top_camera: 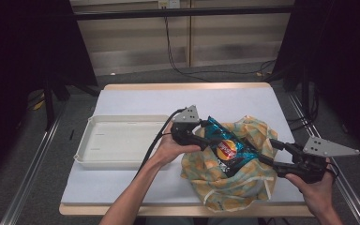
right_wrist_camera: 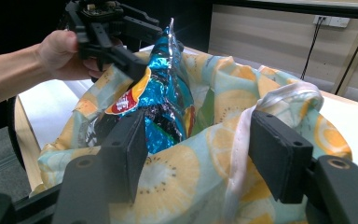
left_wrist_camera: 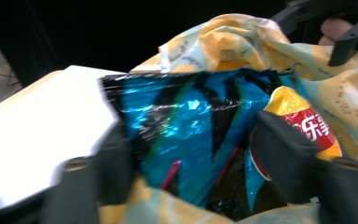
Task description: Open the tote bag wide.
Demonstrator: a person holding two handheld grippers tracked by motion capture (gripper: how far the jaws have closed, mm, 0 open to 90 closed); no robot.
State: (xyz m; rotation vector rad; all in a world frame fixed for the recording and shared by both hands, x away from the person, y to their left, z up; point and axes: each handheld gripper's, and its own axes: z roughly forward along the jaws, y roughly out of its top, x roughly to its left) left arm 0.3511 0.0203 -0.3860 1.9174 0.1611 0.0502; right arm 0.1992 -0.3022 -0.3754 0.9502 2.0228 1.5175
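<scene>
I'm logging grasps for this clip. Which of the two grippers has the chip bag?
The left gripper: its fingers sit on either side of the blue chip bag. The right gripper straddles the fruit-print bag rim instead.

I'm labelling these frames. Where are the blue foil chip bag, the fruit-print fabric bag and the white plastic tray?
Blue foil chip bag (top_camera: 227, 149), high view, on its red and yellow logo.
Fruit-print fabric bag (right_wrist_camera: 177, 172), right gripper view, near wall.
White plastic tray (top_camera: 122, 140), high view, bare floor.

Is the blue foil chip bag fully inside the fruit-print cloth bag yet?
No, partly in. The blue foil chip bag sticks up out of the fruit-print cloth bag, its top between the left gripper's jaws.
</scene>
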